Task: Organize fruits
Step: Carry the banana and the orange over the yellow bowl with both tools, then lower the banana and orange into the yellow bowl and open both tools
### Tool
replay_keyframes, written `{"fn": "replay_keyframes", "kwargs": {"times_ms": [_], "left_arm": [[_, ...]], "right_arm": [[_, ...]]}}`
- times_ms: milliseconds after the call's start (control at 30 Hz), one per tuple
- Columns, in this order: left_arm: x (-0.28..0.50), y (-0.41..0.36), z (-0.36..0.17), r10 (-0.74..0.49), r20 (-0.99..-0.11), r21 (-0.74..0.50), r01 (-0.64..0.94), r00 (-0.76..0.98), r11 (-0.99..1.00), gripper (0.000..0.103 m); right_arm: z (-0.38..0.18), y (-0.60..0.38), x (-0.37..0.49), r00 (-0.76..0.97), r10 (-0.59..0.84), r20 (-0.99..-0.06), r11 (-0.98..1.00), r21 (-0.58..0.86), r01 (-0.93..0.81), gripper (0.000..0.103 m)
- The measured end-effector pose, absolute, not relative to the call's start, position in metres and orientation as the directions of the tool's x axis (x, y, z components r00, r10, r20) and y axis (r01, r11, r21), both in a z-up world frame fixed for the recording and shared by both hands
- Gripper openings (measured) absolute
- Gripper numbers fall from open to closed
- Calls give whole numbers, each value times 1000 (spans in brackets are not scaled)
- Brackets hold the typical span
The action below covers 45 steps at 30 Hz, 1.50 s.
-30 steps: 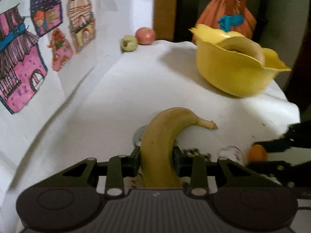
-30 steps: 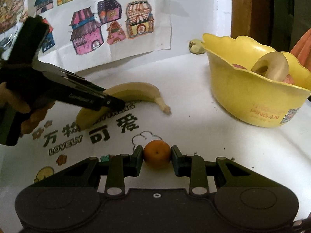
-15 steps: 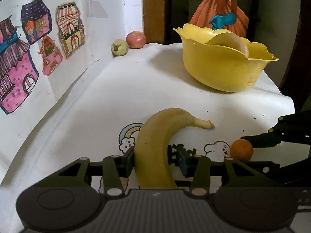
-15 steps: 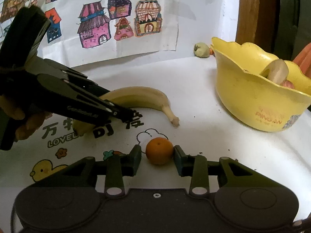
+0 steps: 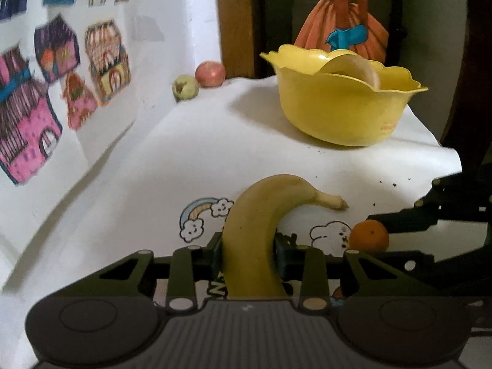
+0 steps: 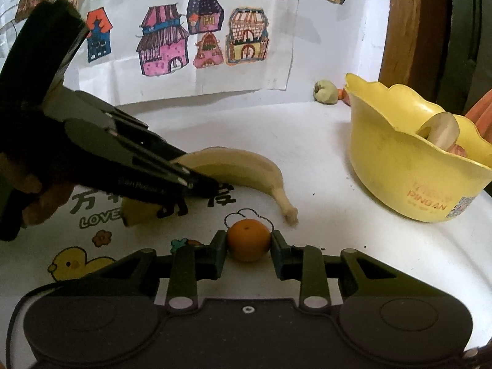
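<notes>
On the cloth-covered table [image 6: 323, 160], the banana [image 6: 243, 167] lies near the middle, its stem tip at 4 o'clock. The small orange [image 6: 248, 239] sits just beside that tip, at 6 o'clock of the banana. The bowl [image 6: 399, 166] stands at 3 o'clock, well apart. Two round fruits [image 5: 196, 80] rest side by side at 12 o'clock against the wall, behind the bowl. House drawings [image 6: 190, 33] hang on the wall behind the banana.

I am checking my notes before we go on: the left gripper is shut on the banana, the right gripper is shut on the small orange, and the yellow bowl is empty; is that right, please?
Nearly. The left gripper is shut on the banana and the right gripper on the small orange, but the yellow bowl is not empty: the right wrist view shows a pale curved piece of fruit already in it.
</notes>
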<state>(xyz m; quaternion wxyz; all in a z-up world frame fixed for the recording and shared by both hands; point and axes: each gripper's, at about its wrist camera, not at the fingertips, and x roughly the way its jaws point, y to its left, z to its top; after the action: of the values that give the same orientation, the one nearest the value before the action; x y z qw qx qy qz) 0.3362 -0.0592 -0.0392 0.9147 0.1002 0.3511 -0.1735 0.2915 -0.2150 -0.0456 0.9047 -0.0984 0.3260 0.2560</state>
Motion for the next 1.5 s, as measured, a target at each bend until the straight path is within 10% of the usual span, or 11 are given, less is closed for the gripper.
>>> {"fn": "replay_keyframes", "kwargs": {"times_ms": [1500], "left_arm": [[432,-150,47,-385,-332,-265,307,861,914,37]], "right_arm": [[28,-336,350,953,131,-275,990,-7,-139,32]]}}
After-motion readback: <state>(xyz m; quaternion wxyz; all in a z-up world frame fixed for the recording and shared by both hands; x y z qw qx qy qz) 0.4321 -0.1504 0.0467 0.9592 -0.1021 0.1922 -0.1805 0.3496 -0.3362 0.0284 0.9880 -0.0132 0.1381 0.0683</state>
